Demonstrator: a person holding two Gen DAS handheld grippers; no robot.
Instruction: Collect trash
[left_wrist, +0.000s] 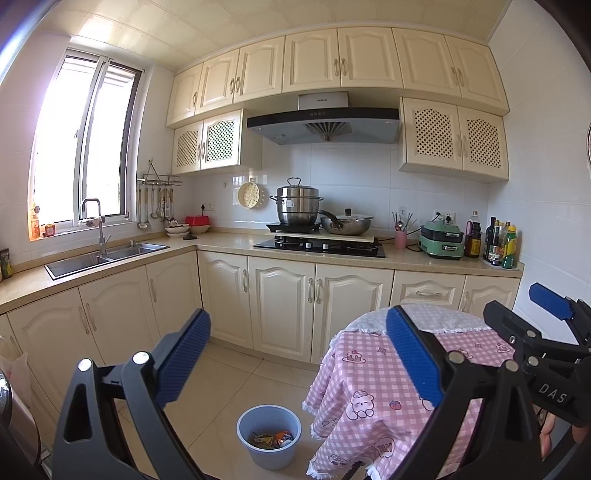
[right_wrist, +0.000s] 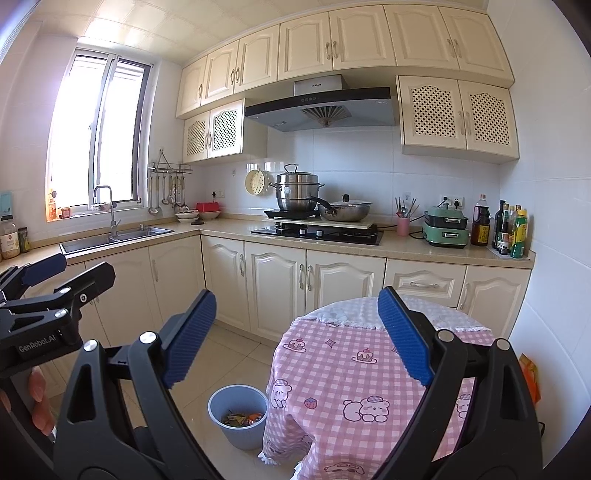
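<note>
While both claws hang in the air over the kitchen floor, the left claw (left_wrist: 297, 363) stands wide apart with nothing between its blue pads, and the right claw (right_wrist: 297, 338) is spread just as wide and empty. Each shows in the other's view at the frame edge, side by side, with fingers (right_wrist: 37, 402) of a hand on the left handle.

Ahead and to the right stands a round table under a pink checked tablecloth (right_wrist: 354, 373) with cartoon prints; its top is bare, and a white lace cloth (right_wrist: 365, 314) lies across its far side. The cloth's hem hangs low and touches or just overlaps the right rim of a blue-grey trash bin (left_wrist: 269, 435) on the tiled floor (left_wrist: 221, 387). Inside the bin lie crumpled wrappers (left_wrist: 271, 439), yellow, orange and dark, covering the bottom only.

Open floor runs from the bin to the cream base cabinets (left_wrist: 280, 306). The L-shaped worktop (left_wrist: 229, 242) behind carries a double sink (left_wrist: 107, 256), a gas hob (left_wrist: 321, 247) with a steel steamer pot (left_wrist: 297, 205) and a lidded wok (left_wrist: 347, 221), a green electric cooker (left_wrist: 441, 240) and a cluster of sauce bottles (left_wrist: 498, 242) at the right end.
</note>
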